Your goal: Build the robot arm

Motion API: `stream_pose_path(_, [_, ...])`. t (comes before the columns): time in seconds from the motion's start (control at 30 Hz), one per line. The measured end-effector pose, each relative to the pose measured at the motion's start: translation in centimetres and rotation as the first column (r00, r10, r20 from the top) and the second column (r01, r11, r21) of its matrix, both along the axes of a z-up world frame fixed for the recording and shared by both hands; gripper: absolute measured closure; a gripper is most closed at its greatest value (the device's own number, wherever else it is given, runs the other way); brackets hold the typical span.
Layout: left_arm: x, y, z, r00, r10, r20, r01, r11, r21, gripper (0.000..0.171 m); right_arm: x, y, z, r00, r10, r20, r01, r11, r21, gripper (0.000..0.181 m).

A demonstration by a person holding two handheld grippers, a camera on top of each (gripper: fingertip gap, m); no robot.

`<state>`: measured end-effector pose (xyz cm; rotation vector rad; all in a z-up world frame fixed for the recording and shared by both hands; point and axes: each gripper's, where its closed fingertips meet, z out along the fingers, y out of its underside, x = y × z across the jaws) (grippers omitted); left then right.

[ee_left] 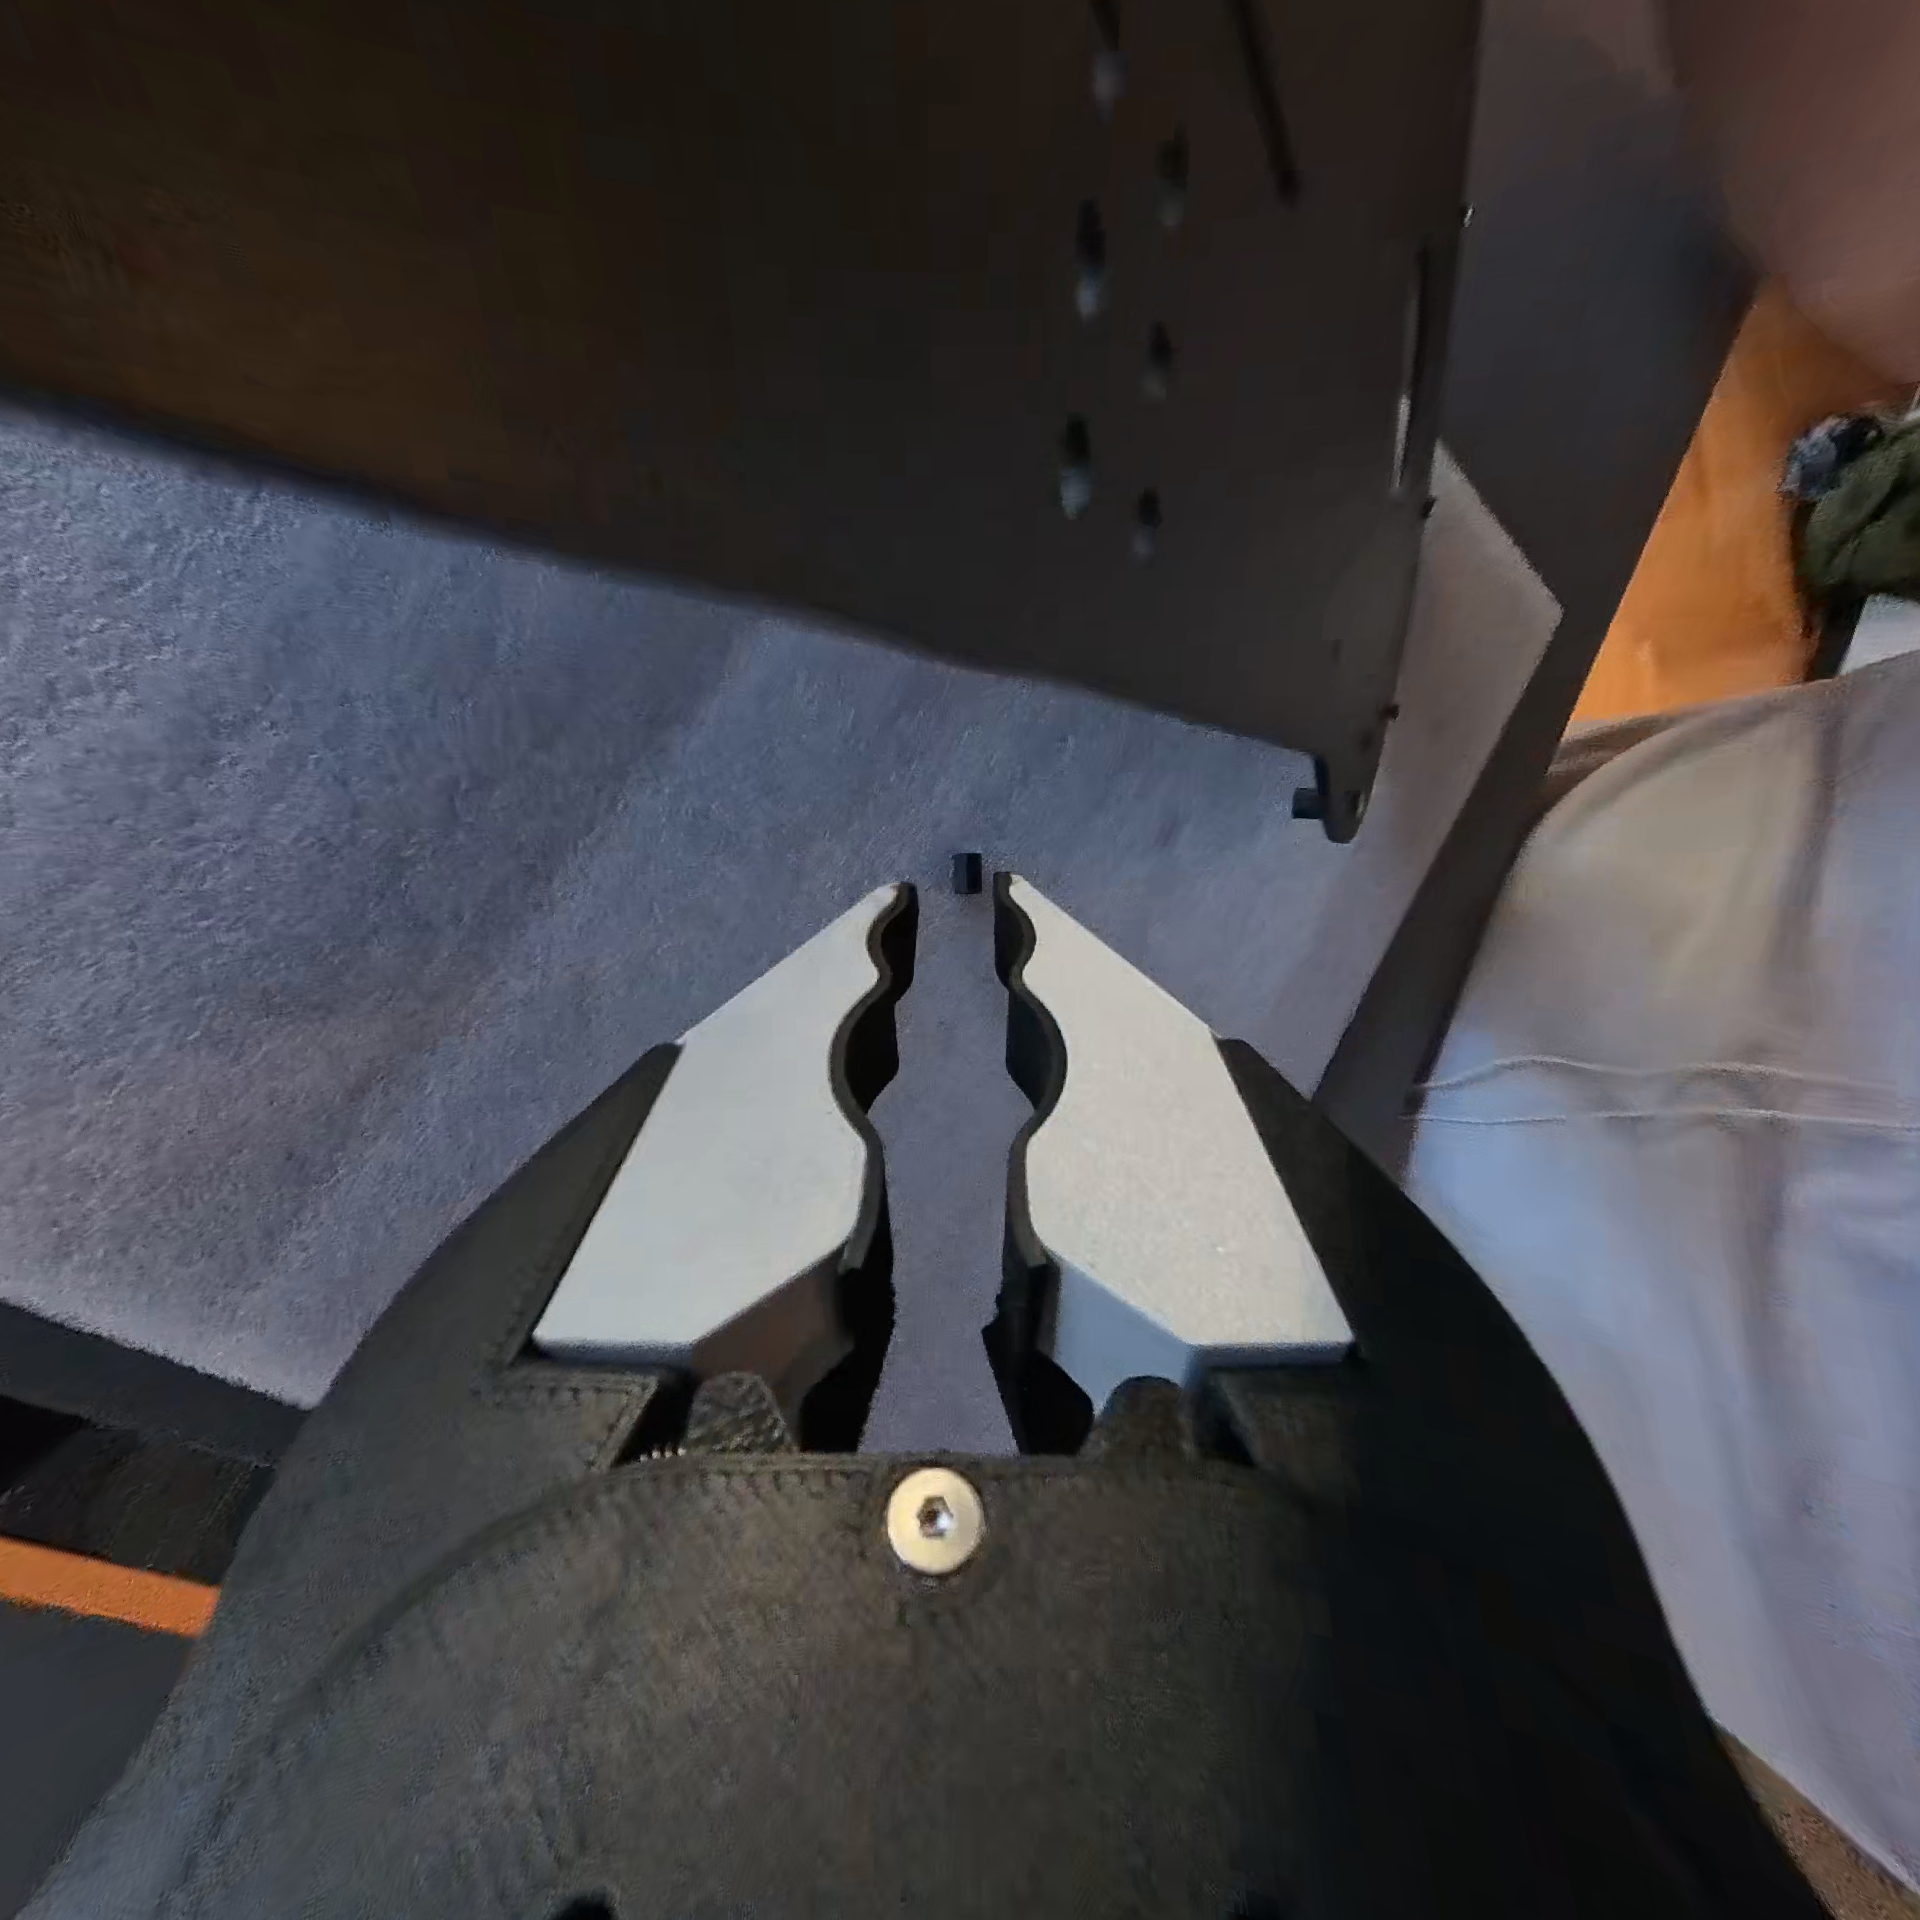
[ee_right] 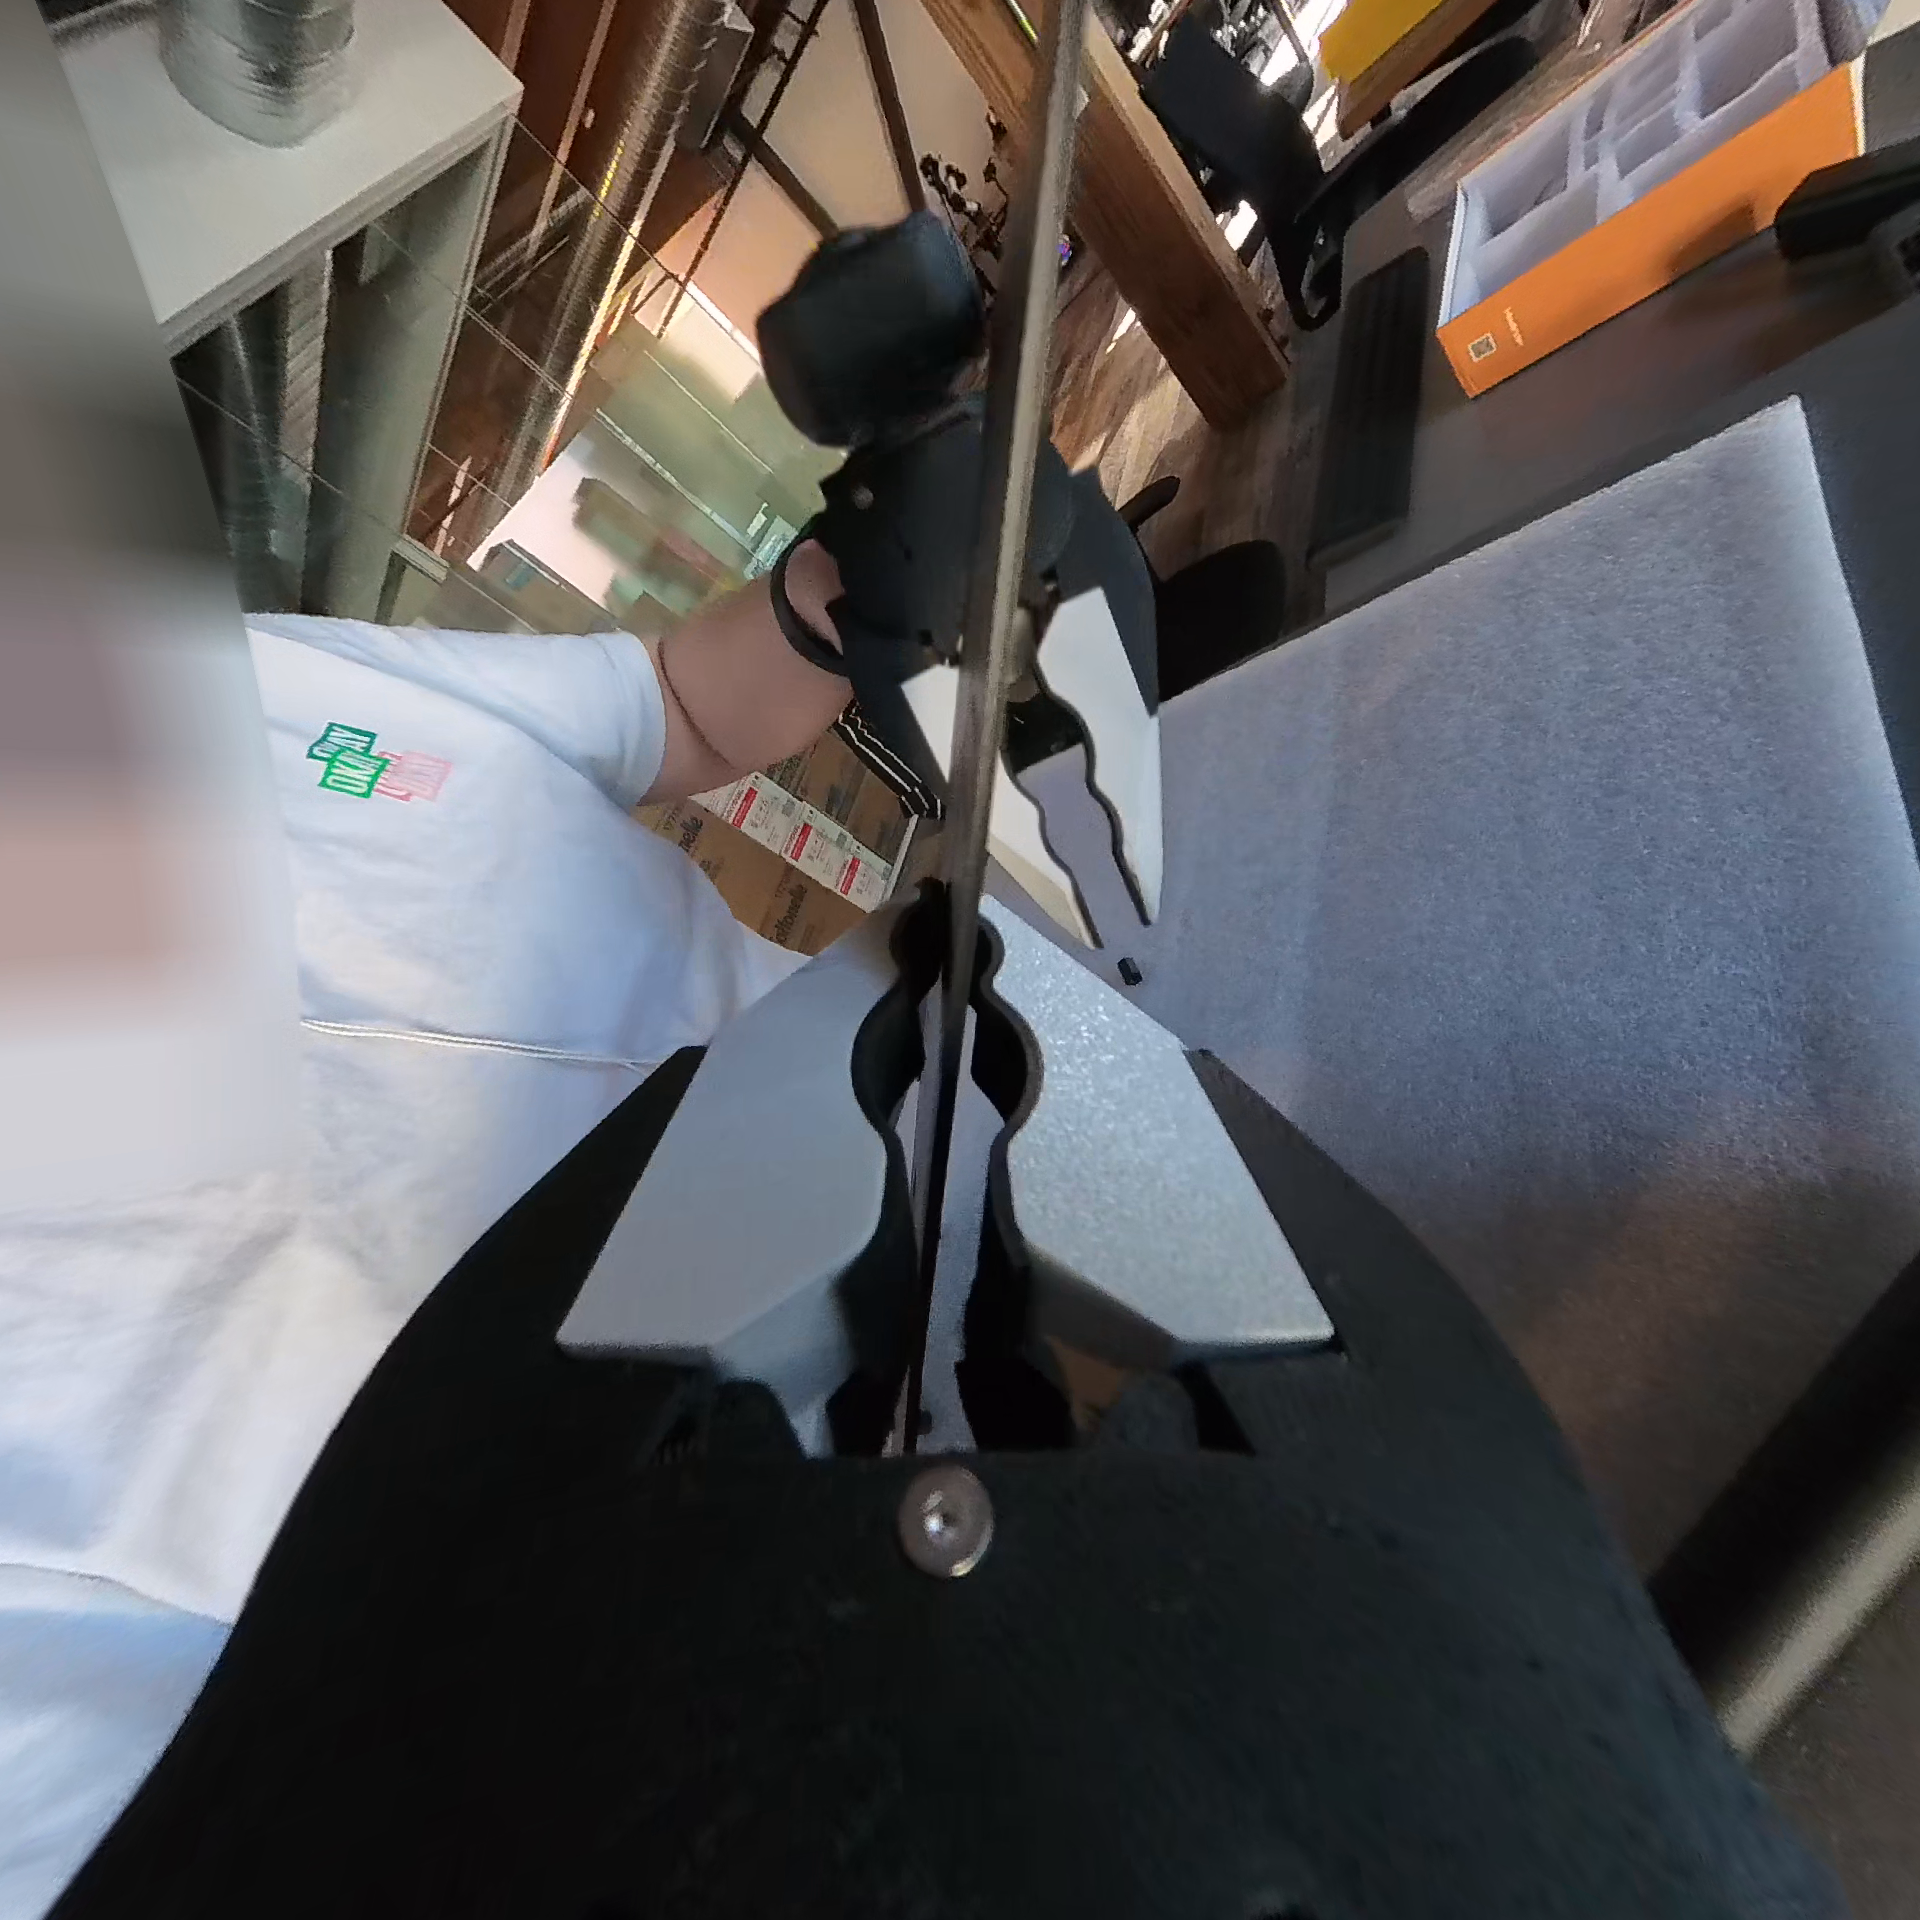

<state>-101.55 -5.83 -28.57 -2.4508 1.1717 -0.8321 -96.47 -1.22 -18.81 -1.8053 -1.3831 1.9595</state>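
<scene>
At the lower centre, the right hand-held gripper [ee_right: 948,971] clamps a thin dark perforated metal plate [ee_right: 1023,436] edge-on, upright above the grey foam mat [ee_right: 1558,831]. The left hand-held gripper [ee_left: 956,885], jaws slightly parted and empty, points at a tiny black block [ee_left: 966,871] lying on that mat mid-frame.

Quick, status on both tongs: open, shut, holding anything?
Left tongs: open, empty, over a small black piece on the foam mat.
Right tongs: shut on the metal plate edge.
</scene>
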Motion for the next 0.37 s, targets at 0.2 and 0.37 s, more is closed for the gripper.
stream_pose_path(0.2, [1.01,0.04,-0.43,1.0,0.0,-0.006,0.0,1.0,0.0,0.157,0.62,0.33,0.12,0.999,-0.016,-0.034,0.017,1.0,0.012,0.181])
stream_pose_path(0.37, [1.07,0.47,-0.46,1.0,0.015,0.003,-0.015,0.999,0.045,0.155,1.08,0.37,0.44,0.999,-0.016,-0.042,0.017,0.999,0.033,0.181])
